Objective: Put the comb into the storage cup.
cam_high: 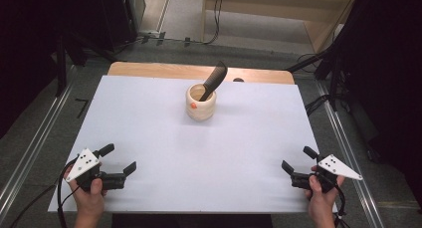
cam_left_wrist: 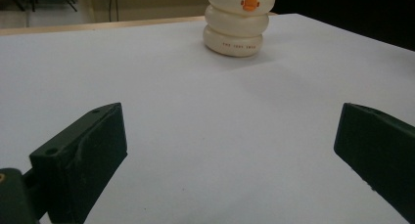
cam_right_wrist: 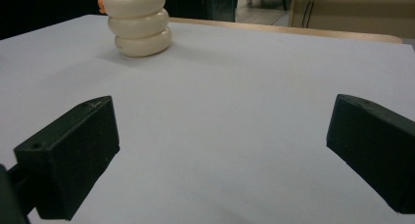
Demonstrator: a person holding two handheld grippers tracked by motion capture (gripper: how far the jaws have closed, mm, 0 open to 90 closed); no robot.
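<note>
A cream ribbed cup [cam_high: 201, 103] with a small orange mark stands upright at the far middle of the white table sheet [cam_high: 164, 138], and a black comb [cam_high: 214, 79] leans out of it. The same cup [cam_left_wrist: 236, 24] sits ahead in the left gripper view, and the cup [cam_right_wrist: 138, 22] lies at the upper left in the right gripper view. My left gripper [cam_high: 119, 159] rests open near the front left corner, with nothing between its jaws. At the front right, my right gripper [cam_high: 298, 160] is open and holds nothing. Both are far from the cup.
The white sheet covers a wooden table [cam_high: 149, 68] whose far edge shows beyond it. Metal rails [cam_high: 30, 153] run along both sides on the floor, and cables [cam_high: 214, 19] lie on the floor behind the table.
</note>
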